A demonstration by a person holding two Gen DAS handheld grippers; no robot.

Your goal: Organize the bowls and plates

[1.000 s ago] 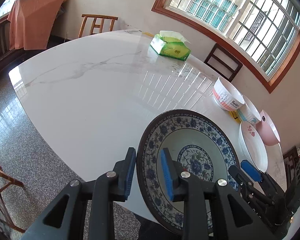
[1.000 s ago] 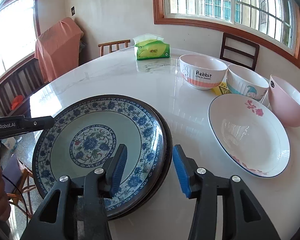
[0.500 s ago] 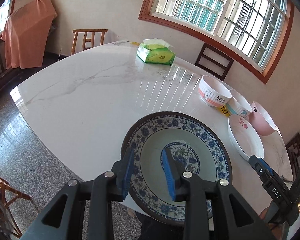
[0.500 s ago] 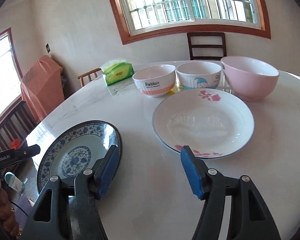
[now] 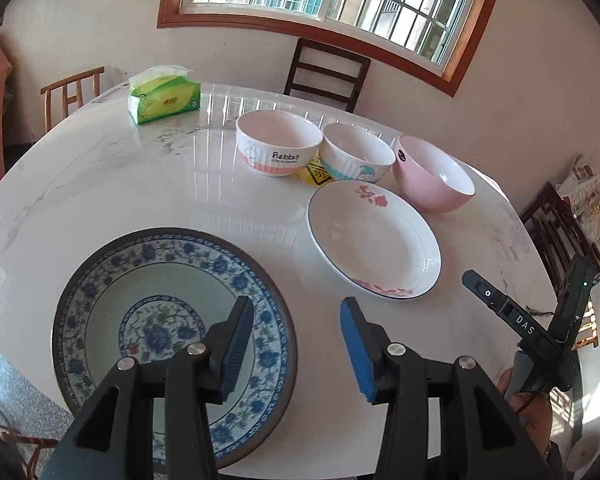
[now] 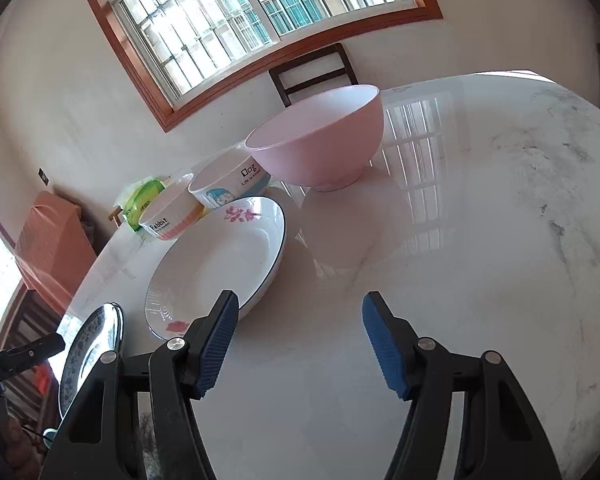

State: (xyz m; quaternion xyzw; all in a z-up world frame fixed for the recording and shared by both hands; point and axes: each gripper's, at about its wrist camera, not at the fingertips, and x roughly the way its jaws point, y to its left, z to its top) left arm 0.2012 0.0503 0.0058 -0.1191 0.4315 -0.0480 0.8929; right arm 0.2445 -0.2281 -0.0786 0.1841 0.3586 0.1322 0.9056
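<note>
A blue-patterned plate [image 5: 156,320] lies flat near the table's front edge. My left gripper [image 5: 296,348] is open above its right rim, holding nothing. A white plate with pink flowers [image 5: 374,238] lies to the right, and a "Rabbit" bowl [image 5: 278,148], a cartoon bowl [image 5: 358,156] and a pink bowl [image 5: 432,174] stand behind it. My right gripper [image 6: 298,342] is open and empty over bare table, just right of the white plate [image 6: 220,260], facing the pink bowl [image 6: 320,144]. The blue plate [image 6: 90,340] shows at the far left.
A green tissue pack [image 5: 164,94] sits at the back of the white marble table [image 5: 140,184]. Wooden chairs [image 5: 326,74] stand around it. The table's front edge runs just below the blue plate. The other gripper's body [image 5: 540,332] shows at the right.
My left gripper let go of the blue plate's rim and opened wide; the plate now lies flat. My right gripper swung right, from the blue plate to beside the white plate.
</note>
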